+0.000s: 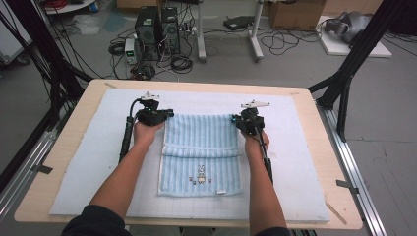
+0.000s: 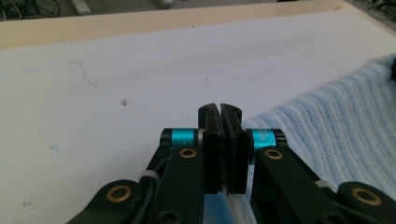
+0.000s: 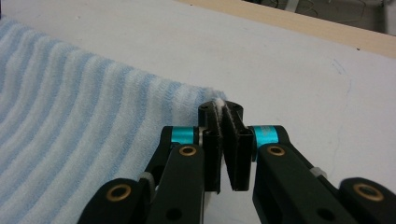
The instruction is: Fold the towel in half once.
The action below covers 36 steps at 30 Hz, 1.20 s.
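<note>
A light blue striped towel (image 1: 201,147) lies on the pale mat (image 1: 93,162), its far part doubled over toward me, with a small rabbit motif (image 1: 200,172) on the near part. My left gripper (image 1: 164,114) is at the towel's far left corner and my right gripper (image 1: 237,119) at its far right corner. In the left gripper view the jaws (image 2: 220,108) are pressed together, with the towel (image 2: 327,126) running in under them from the right. In the right gripper view the gripper (image 3: 219,105) is shut, with a tuft of towel (image 3: 70,116) pinched at its tips.
The mat covers most of a wooden table (image 1: 64,142), leaving bare margins on all sides. Black frame posts (image 1: 344,83) and metal rails (image 1: 354,167) flank the table. Computer towers (image 1: 157,32), cables and boxes stand on the floor beyond the far edge.
</note>
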Each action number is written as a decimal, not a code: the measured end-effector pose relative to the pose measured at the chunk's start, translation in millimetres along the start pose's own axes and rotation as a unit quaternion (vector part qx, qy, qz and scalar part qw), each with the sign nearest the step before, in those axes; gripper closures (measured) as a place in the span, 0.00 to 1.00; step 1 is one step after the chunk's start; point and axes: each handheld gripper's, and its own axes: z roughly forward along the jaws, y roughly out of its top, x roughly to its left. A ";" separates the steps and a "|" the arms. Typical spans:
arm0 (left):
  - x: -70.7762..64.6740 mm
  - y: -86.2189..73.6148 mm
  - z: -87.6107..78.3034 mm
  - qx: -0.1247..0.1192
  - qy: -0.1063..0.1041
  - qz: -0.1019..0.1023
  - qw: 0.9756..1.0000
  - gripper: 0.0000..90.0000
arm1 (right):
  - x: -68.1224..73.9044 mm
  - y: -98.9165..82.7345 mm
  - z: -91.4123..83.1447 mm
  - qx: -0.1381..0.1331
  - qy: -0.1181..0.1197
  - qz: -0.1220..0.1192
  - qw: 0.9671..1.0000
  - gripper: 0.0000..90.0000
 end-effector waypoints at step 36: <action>-36.6 -73.3 -66.4 0.078 -0.067 0.021 0.994 0.81 | 31.0 -51.2 -72.1 0.059 0.112 0.008 0.992 0.69</action>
